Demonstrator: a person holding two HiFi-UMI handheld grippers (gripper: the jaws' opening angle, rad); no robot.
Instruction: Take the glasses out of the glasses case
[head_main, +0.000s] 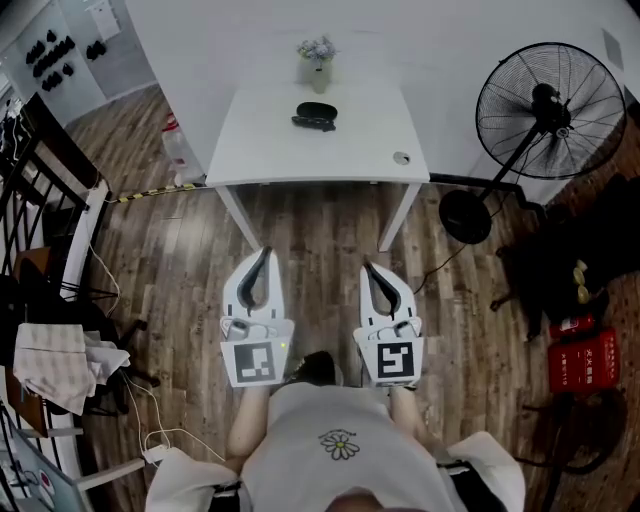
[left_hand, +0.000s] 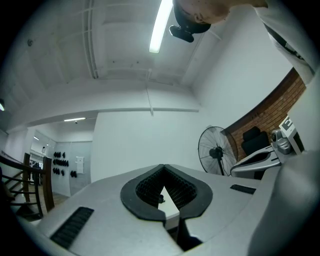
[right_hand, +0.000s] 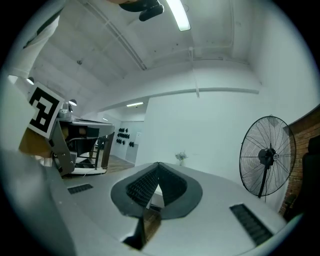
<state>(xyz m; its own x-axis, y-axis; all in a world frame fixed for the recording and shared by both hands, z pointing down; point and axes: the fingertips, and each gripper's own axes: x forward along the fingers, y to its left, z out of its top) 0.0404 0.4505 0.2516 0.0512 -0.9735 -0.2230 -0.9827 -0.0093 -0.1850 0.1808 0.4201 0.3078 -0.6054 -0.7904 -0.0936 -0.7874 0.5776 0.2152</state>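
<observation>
A black glasses case (head_main: 316, 110) lies at the back middle of a white table (head_main: 270, 150), with a second dark piece (head_main: 313, 124) just in front of it; it is too small to tell whether that is the glasses. Both grippers hover over the wooden floor, well short of the table and pointing toward it. The left gripper (head_main: 266, 254) is shut with nothing in it, its tips meeting (left_hand: 163, 166). The right gripper (head_main: 367, 268) is likewise shut and empty (right_hand: 159, 164). Through the left jaws' gap shows a sliver of the table with a dark speck (left_hand: 159, 199).
A small vase of flowers (head_main: 318, 62) stands at the table's back edge and a round hole (head_main: 401, 158) marks its front right corner. A large standing fan (head_main: 549, 110) is right of the table. Railings and draped cloth (head_main: 50, 360) crowd the left; red boxes (head_main: 583, 358) sit right.
</observation>
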